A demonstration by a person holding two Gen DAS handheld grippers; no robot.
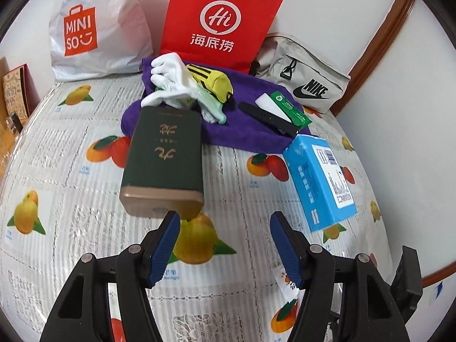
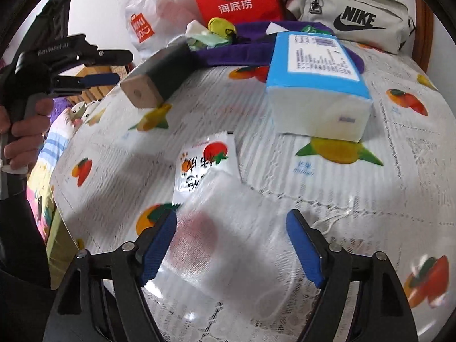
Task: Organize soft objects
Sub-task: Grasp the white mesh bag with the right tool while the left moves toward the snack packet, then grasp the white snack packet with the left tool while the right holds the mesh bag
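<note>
A purple towel [image 1: 228, 131] lies at the back of the table with white gloves [image 1: 168, 68], pale green socks [image 1: 211, 108] and a yellow pouch [image 1: 213, 82] piled on it. My left gripper [image 1: 225, 222] is open and empty, just in front of a dark green tin [image 1: 162, 159]. My right gripper [image 2: 230, 225] is open, its fingers either side of a clear plastic packet [image 2: 228, 242] lying over a fruit-printed sachet [image 2: 205, 159]. A blue tissue pack [image 2: 316, 85] sits beyond it. The left gripper [image 2: 94, 81] shows at the left of the right wrist view.
A white Miniso bag [image 1: 97, 25], a red paper bag [image 1: 219, 20] and a beige Nike pouch [image 1: 307, 77] stand against the wall. A black strap [image 1: 268, 116] and a green-white packet [image 1: 285, 108] lie on the towel. The table edge [image 2: 65, 199] drops off left.
</note>
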